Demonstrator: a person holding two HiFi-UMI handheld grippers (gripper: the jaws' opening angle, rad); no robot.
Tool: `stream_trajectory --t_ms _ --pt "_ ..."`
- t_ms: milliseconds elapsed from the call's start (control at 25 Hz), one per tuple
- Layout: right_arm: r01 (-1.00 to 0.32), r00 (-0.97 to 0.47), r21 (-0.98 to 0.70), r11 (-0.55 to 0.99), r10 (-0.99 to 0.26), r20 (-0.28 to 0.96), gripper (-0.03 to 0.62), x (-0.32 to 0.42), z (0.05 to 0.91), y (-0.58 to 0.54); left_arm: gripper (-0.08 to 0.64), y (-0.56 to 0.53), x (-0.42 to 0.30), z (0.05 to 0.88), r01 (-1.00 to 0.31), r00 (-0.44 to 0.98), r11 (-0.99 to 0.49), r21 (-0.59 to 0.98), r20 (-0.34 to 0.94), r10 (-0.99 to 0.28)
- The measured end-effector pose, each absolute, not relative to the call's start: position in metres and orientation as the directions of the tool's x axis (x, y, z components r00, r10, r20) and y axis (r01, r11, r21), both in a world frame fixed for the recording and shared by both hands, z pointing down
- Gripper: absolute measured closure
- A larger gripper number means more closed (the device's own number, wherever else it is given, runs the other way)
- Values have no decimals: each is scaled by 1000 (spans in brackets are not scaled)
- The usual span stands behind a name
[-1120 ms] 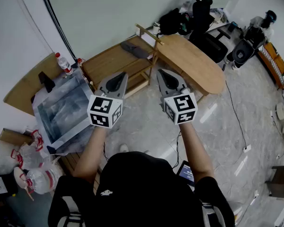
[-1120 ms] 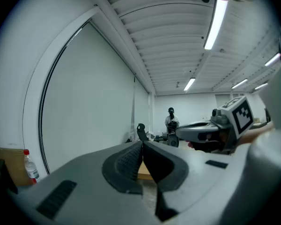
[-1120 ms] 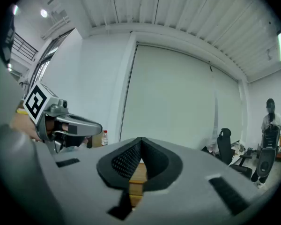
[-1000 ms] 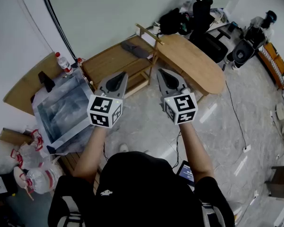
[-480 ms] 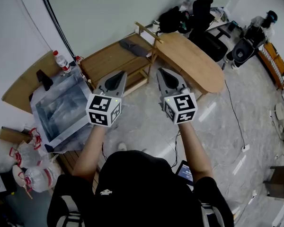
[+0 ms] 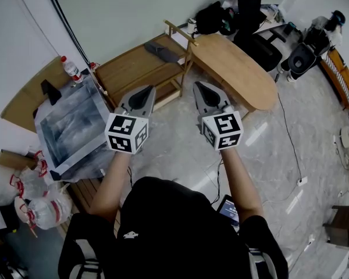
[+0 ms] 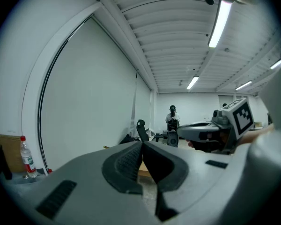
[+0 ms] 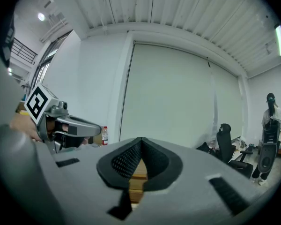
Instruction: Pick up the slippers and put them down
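Observation:
A dark flat pair of what look like slippers (image 6: 160, 52) lies on top of the low wooden shelf (image 6: 128, 68) by the wall. My left gripper (image 6: 146, 92) and right gripper (image 6: 199, 87) are held side by side in the air over the marble floor, short of the shelf, both pointing at it. In the left gripper view the left gripper (image 7: 142, 144) has its pads pressed together with nothing between them. My right gripper (image 8: 141, 141) is likewise shut and empty. Each gripper shows in the other's view, off to the side.
An oval wooden table (image 6: 241, 71) stands right of the shelf. A grey tray (image 6: 70, 127) and a water bottle (image 6: 69, 69) are at the left. Office chairs (image 6: 250, 7) stand behind. Cables cross the floor (image 6: 291, 156). A person (image 7: 172, 118) stands far off.
Both grippers have moved together a little forward and down toward the shelf. In the head view the shelf, table and tray have slid up and left. The jaws stay shut.

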State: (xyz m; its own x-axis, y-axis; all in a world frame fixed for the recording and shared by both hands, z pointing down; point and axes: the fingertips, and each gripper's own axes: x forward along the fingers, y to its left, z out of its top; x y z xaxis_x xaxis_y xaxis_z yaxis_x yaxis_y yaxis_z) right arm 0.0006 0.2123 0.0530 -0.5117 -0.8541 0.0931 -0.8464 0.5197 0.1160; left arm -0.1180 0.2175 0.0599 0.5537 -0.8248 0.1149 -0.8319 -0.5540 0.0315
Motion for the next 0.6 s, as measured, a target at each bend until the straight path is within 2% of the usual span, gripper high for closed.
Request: stream_trajectory --t_ms 320,600 --pt "-835 -523 127 535 -845 113 606 0 64 176 555 180 -116 69 -835 549 -549 36 129 -826" --pt "-833 -519 147 534 -845 129 606 -13 73 104 555 104 -125 75 -828 561 -559 54 116 -820"
